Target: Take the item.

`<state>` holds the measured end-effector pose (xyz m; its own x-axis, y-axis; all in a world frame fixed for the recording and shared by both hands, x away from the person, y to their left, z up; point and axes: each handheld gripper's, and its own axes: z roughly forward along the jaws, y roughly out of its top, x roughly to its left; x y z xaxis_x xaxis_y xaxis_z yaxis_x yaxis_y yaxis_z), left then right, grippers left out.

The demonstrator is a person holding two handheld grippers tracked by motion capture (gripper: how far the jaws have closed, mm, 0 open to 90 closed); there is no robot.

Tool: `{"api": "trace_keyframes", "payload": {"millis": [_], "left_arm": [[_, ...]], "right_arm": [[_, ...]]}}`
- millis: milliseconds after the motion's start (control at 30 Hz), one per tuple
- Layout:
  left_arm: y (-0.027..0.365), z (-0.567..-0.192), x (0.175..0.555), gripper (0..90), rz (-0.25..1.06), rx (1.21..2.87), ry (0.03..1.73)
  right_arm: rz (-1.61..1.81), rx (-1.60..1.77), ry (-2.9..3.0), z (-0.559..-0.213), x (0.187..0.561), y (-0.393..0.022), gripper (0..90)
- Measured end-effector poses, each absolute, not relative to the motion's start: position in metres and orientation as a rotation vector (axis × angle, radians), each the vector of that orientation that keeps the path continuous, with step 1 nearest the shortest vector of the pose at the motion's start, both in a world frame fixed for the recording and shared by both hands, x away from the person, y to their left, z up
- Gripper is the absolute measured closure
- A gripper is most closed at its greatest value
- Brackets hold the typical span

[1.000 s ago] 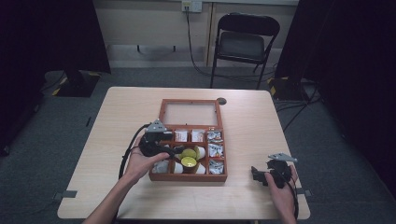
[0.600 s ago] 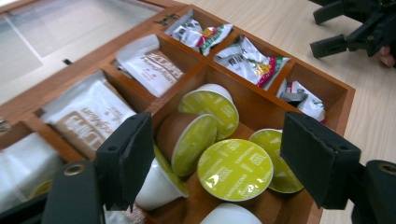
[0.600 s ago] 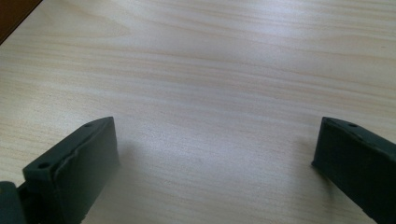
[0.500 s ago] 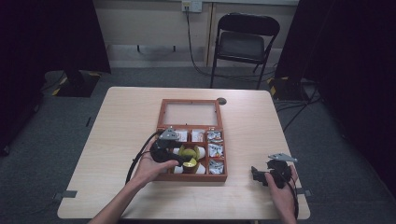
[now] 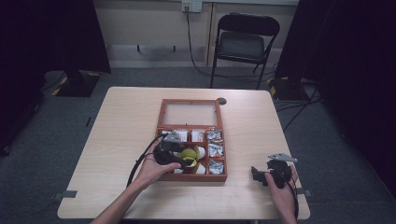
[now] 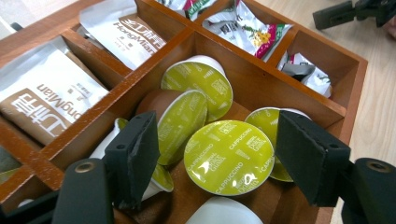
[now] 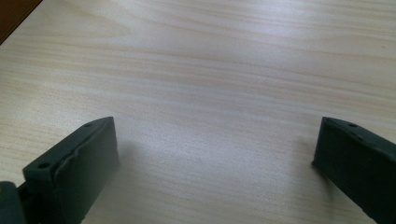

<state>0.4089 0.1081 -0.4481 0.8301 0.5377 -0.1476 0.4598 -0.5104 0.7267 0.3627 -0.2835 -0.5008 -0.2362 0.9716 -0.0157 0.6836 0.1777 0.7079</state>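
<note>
A wooden compartment box (image 5: pixel 161 122) lies in the middle of the table with its glass lid (image 5: pixel 190 113) folded back. My left gripper (image 5: pixel 185 161) reaches down into the front compartment, which holds several green-lidded capsules. In the left gripper view a capsule marked cappuccino (image 6: pixel 229 156) lies between the jaws of that gripper (image 6: pixel 217 149). The jaws have just been closing, with small gaps still showing beside the capsule. My right gripper (image 5: pixel 256 173) rests open over bare tabletop at the right, and in the right gripper view nothing lies between its jaws (image 7: pixel 215 158).
White and brown sachets (image 6: pixel 51 100) fill the compartments beside the capsules, and foil packets (image 6: pixel 243 30) fill those on the box's right side. A folding chair (image 5: pixel 246 44) stands beyond the table. Light wood (image 7: pixel 201 70) spreads around the right gripper.
My left hand has moved right and down, from the box's left edge into the capsule compartment. The right hand has stayed where it was.
</note>
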Motion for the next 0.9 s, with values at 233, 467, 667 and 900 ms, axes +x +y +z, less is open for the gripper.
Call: {"api": "trace_keyframes", "payload": {"millis": [233,467,667,900], "left_arm": [[0.103,-0.454,0.408,29.9,0.100,2.223,0.719],[0.099,-0.460,0.408,30.8,0.077,2.254,0.712],[0.096,-0.461,0.410,32.2,0.051,2.278,0.723],[0.093,-0.462,0.412,33.1,0.038,2.313,0.719]], "right_arm": [[0.812,1.553,1.990,-0.501,0.363,-0.284,0.0],[0.811,1.553,1.990,-0.501,0.363,-0.284,0.0],[0.811,1.553,1.990,-0.501,0.363,-0.284,0.0],[0.811,1.553,1.990,-0.501,0.363,-0.284,0.0]]}}
